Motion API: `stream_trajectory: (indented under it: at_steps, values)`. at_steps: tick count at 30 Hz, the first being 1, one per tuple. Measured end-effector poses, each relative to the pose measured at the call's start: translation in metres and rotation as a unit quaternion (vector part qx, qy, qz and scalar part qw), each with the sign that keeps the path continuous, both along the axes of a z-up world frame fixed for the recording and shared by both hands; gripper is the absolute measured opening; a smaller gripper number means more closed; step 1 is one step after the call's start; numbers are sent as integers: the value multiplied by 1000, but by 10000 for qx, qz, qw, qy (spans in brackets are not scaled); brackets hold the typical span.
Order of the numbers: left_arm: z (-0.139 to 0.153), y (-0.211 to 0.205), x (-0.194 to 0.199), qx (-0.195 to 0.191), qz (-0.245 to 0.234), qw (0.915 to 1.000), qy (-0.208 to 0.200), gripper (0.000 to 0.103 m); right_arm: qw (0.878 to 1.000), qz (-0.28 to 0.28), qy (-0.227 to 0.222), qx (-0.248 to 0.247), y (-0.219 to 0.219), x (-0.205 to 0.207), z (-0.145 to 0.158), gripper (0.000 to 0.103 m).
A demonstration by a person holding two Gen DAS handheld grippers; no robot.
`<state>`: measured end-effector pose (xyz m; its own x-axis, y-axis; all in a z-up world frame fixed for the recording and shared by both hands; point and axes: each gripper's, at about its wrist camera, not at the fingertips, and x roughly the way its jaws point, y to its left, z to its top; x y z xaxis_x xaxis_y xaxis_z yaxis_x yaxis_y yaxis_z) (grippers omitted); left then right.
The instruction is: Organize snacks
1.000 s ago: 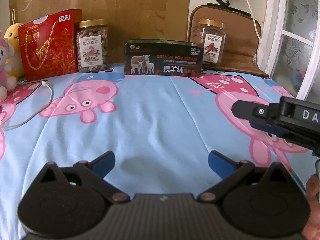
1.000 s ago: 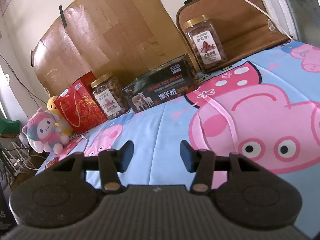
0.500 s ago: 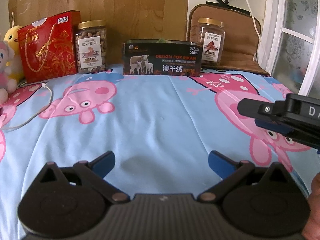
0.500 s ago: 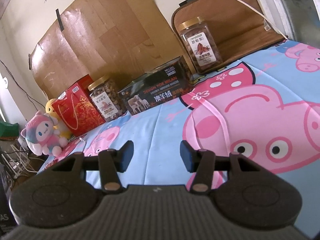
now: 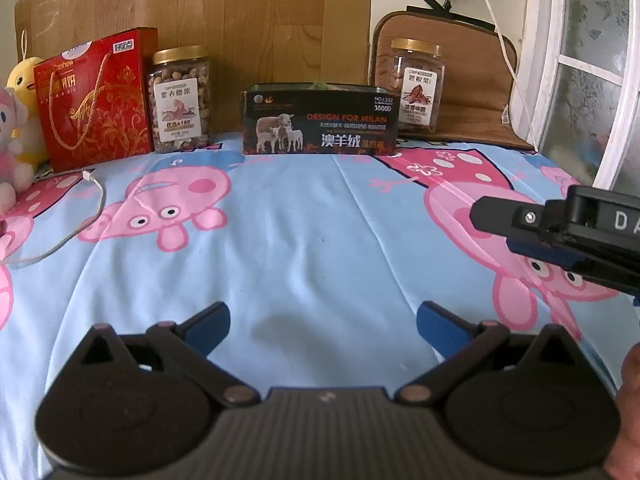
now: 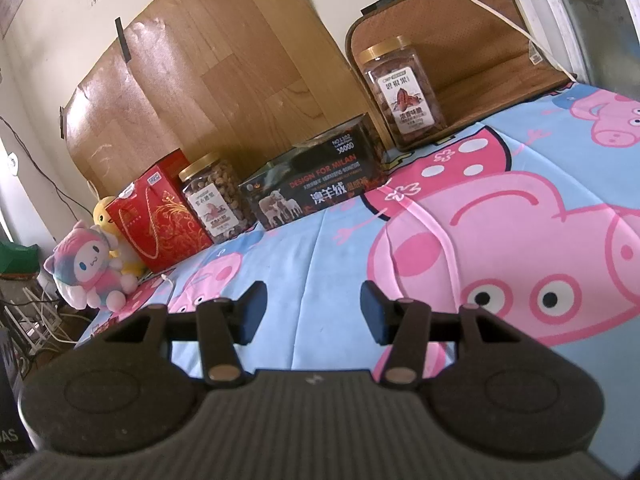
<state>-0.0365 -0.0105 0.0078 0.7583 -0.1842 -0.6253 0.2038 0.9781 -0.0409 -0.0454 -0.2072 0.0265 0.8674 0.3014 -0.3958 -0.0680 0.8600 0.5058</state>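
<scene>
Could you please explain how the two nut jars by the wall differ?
The left jar stands between the red box and the black box; the right jar stands alone on the brown mat, right of the black box. The left jar holds round, light brown nuts; the right jar's contents look darker and reddish. Both stand upright, with gold lids and white labels.

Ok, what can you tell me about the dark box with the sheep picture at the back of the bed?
The dark box is a long, low, black carton lying lengthwise on the cartoon-pig sheet against the wooden board. Its front shows three sheep, orange "DESIGN FOR MILAN" lettering and white Chinese characters. It looks glossy, with its top seemingly open. It sits between two gold-lidded nut jars; whether it touches either is unclear. Neither set of tongs touches it.
</scene>
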Motion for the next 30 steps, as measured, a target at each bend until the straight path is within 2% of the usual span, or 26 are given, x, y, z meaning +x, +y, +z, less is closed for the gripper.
stream_trajectory:
  at_steps: [12, 30]
  values:
    - [-4, 4, 3, -34, 35, 9999, 138, 103, 10000, -73, 33, 11, 0, 0, -2, 62]
    - [-8, 4, 7, 126, 157, 9994, 268, 103, 9999, -49, 111, 10, 1, 2, -5, 63]
